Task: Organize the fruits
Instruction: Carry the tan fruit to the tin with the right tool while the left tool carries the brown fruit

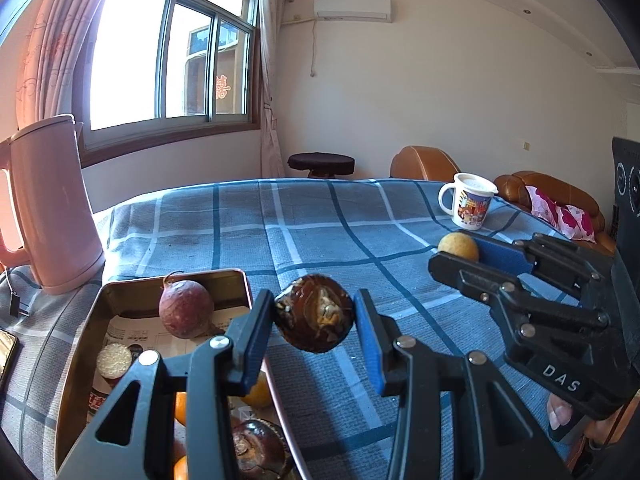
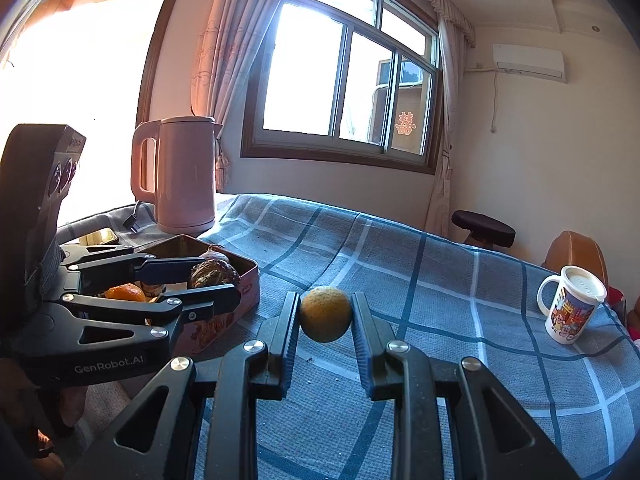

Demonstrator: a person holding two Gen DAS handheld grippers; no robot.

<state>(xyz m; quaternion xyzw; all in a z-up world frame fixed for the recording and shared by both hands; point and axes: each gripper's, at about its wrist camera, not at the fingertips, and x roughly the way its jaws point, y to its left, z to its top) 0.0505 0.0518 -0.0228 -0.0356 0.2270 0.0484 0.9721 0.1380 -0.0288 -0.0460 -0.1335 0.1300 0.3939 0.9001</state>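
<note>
My left gripper (image 1: 314, 320) is shut on a dark brown wrinkled fruit (image 1: 316, 312), held above the blue checked tablecloth just right of the metal tin (image 1: 76, 364). The tin holds a reddish-purple fruit (image 1: 186, 309), orange pieces (image 1: 181, 406), another dark brown fruit (image 1: 256, 454) and a small jar. To the right, my right gripper (image 2: 325, 316) is shut on a small yellow-orange citrus (image 2: 325, 314), lifted over the cloth. From the right wrist view the left gripper (image 2: 224, 280) hangs beside the tin (image 2: 250, 276) with its dark fruit (image 2: 214, 274).
A pink electric kettle (image 1: 52, 204) stands behind the tin, its plug lying on the cloth. A white lidded cartoon mug (image 2: 570, 308) sits at the far right of the table. A phone (image 1: 6, 350) lies at the left edge. Beyond are a stool and brown sofa.
</note>
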